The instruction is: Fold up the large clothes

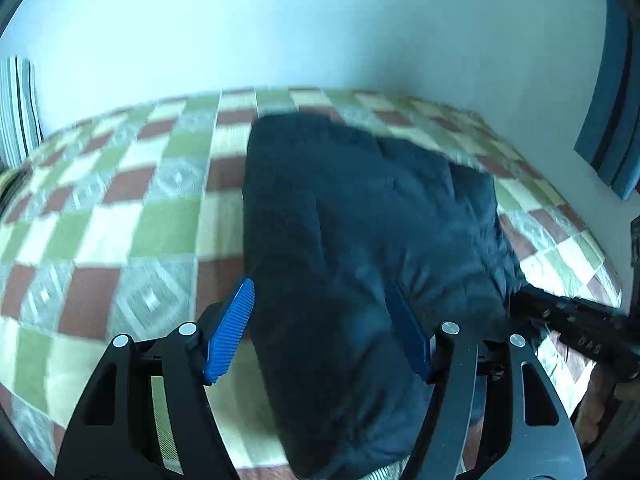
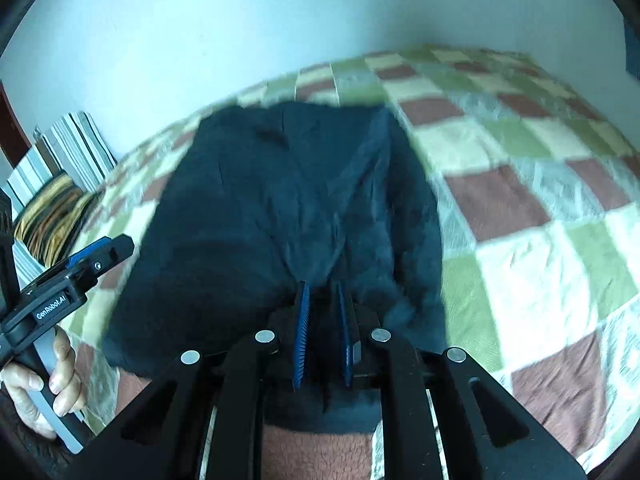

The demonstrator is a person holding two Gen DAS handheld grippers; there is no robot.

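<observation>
Clearly right gripper (image 2: 323, 300) pinches the dark garment (image 2: 280, 208); left gripper (image 1: 320, 324) gapes, seemingly astride it.

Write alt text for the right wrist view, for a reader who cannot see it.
The right gripper, blue pads nearly together, pinches the near edge of a dark navy garment spread on a checked bedspread of green, cream and brown squares. At the left edge a hand holds the left gripper, beside striped cushions against a pale wall.
</observation>
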